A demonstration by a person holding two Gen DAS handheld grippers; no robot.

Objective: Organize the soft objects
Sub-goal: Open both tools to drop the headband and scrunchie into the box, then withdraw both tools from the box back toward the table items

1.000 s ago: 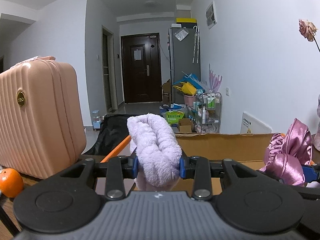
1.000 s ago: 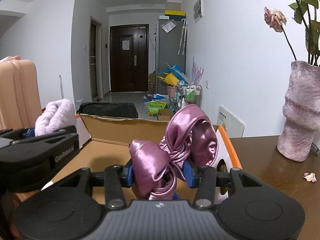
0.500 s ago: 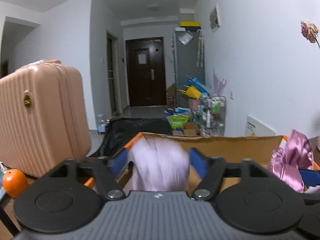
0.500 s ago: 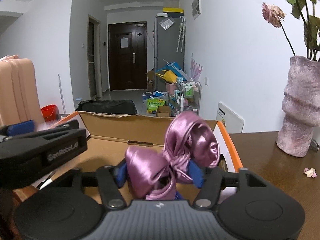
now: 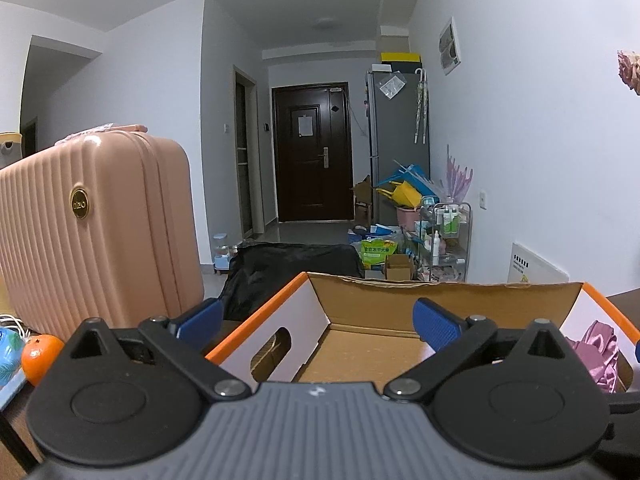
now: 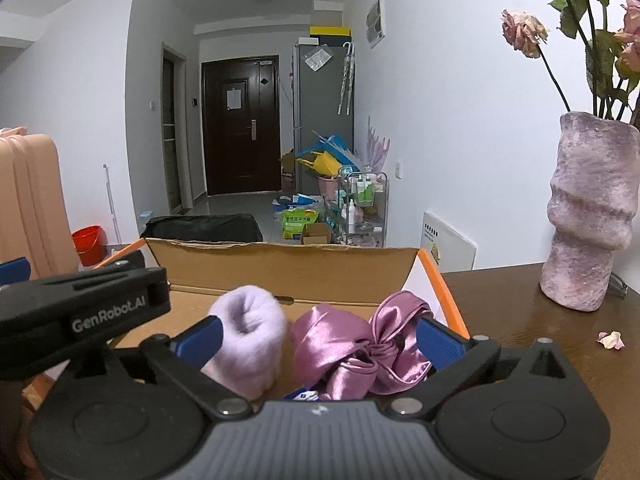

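An open cardboard box [image 6: 280, 268] with orange-edged flaps stands on the brown table; it also shows in the left wrist view [image 5: 400, 296]. A fluffy lilac roll [image 6: 248, 340] and a shiny pink satin piece [image 6: 352, 348] lie inside it, side by side. The satin piece also shows at the right of the left wrist view [image 5: 596, 348]. My right gripper [image 6: 316, 334] is open above both, jaws wide apart. My left gripper [image 5: 318, 318] is open and empty over the box's left side; it also shows in the right wrist view [image 6: 80, 304]. The lilac roll is hidden in the left wrist view.
A pink suitcase [image 5: 92, 224] stands left of the box, with an orange [image 5: 40, 358] at its foot. A pinkish vase [image 6: 588, 216] with dried roses stands on the table at the right, a fallen petal [image 6: 610, 339] near it. A red bucket [image 6: 88, 242] sits on the floor behind.
Both grippers opened. The lilac roll dropped out of the left gripper and the satin piece out of the right one; both now lie in the box.
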